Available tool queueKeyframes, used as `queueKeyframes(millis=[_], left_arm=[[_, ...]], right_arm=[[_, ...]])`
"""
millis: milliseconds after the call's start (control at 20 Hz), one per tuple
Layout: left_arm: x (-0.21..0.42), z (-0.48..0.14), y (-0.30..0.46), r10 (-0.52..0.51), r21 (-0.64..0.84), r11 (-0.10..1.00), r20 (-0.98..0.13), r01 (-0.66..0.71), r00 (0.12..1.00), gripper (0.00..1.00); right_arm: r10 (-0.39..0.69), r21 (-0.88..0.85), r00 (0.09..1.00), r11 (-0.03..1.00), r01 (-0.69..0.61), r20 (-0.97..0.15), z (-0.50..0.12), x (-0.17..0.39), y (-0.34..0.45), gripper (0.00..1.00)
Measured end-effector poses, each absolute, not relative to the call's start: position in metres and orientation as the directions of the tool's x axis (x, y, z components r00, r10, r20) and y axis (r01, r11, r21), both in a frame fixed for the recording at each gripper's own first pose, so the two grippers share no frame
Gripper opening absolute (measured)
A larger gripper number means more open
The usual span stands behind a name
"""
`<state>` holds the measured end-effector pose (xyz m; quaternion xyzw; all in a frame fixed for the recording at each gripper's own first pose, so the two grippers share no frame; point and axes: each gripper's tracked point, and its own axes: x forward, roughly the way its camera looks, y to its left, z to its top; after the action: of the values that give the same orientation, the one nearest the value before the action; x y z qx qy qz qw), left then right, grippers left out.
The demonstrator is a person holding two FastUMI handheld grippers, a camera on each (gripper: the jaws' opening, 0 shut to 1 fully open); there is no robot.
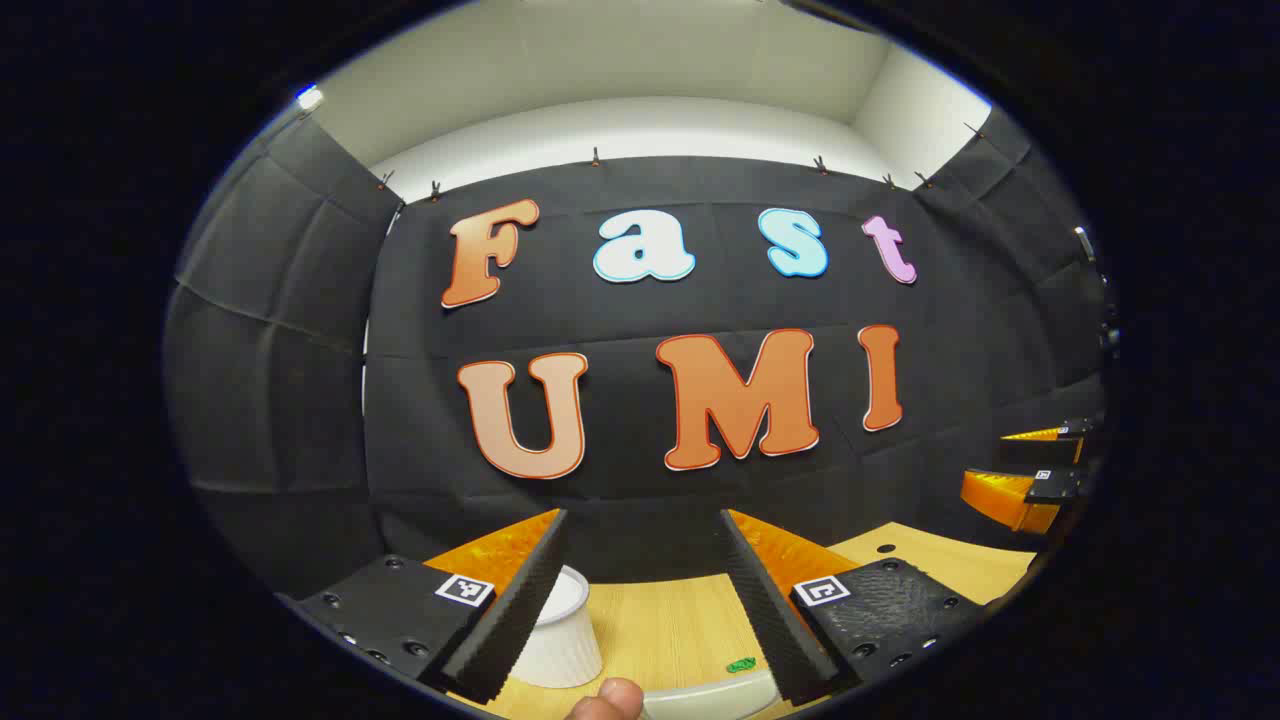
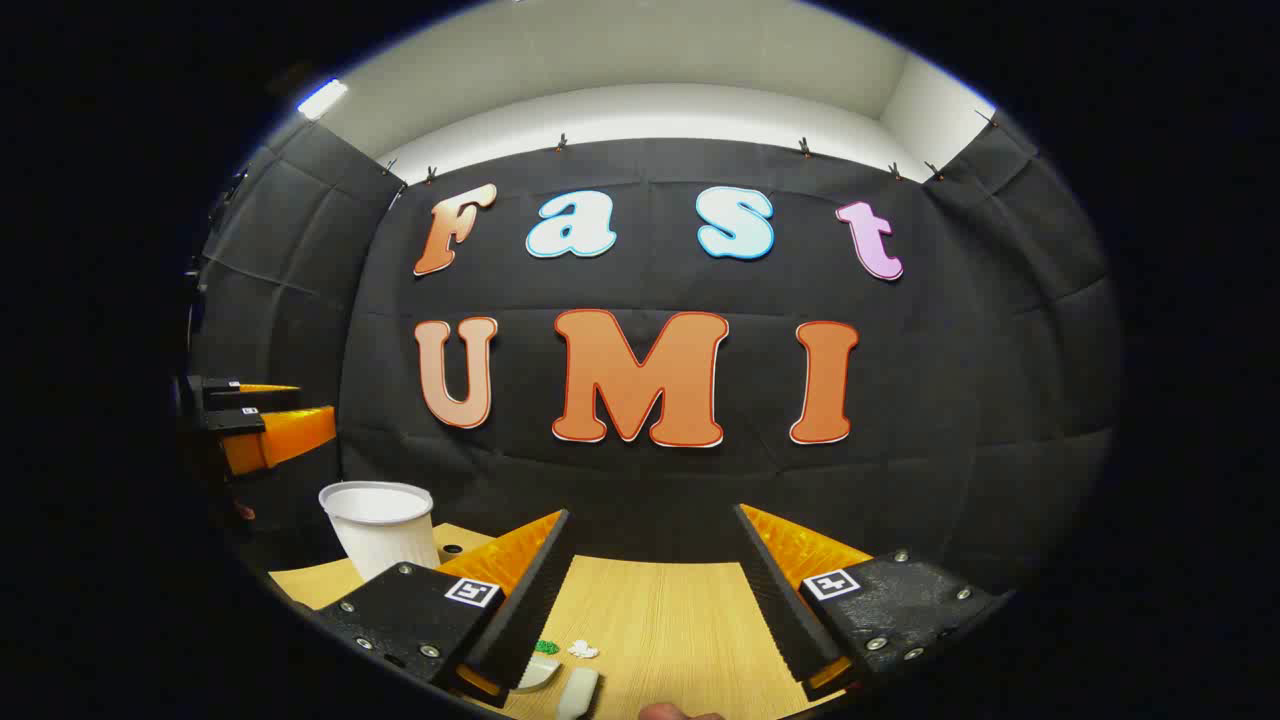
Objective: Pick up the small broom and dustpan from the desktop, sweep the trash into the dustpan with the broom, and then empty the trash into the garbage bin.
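Pale wood worktop (image 2: 660, 620) under black cloth walls — one white bin (image 2: 380, 525), two scraps (image 2: 580, 649); both my grippers' fingers (image 1: 545, 590) gape, empty.

Both the left gripper (image 1: 645, 590) and right gripper (image 2: 650, 590) had screw-studded mounts with square printed markers and ridged fingers.

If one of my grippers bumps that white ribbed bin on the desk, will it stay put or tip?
The white ribbed bin looks thin-walled and seems empty, so it is probably light and would likely slide or tip. It narrows toward its base, so a knock near the rim may topple it. The wooden desk looks smooth, offering little grip.
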<state>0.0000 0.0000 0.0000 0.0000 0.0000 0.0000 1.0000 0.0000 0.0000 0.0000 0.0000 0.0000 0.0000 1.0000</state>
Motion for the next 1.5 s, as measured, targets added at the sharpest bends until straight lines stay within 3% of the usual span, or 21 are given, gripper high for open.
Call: queueKeyframes(millis=[300,500,1500], left_arm=[[-0.01,-0.024,-0.026,-0.01,-0.166,0.986,-0.05,0.001,0.999,0.95],[-0.017,-0.031,-0.023,0.076,-0.218,0.972,-0.047,-0.084,0.996,0.95],[-0.02,-0.064,-0.065,0.025,-0.084,0.996,-0.087,-0.032,0.996,0.94]], right_arm=[[-0.036,0.004,0.999,0.999,0.036,-0.021,-0.013,0.0,0.013,0.94],[-0.059,0.006,0.998,0.998,0.059,-0.037,-0.022,-0.003,0.017,0.94],[-0.005,-0.003,0.999,1.0,0.005,-0.051,-0.026,-0.008,0.039,0.94]])
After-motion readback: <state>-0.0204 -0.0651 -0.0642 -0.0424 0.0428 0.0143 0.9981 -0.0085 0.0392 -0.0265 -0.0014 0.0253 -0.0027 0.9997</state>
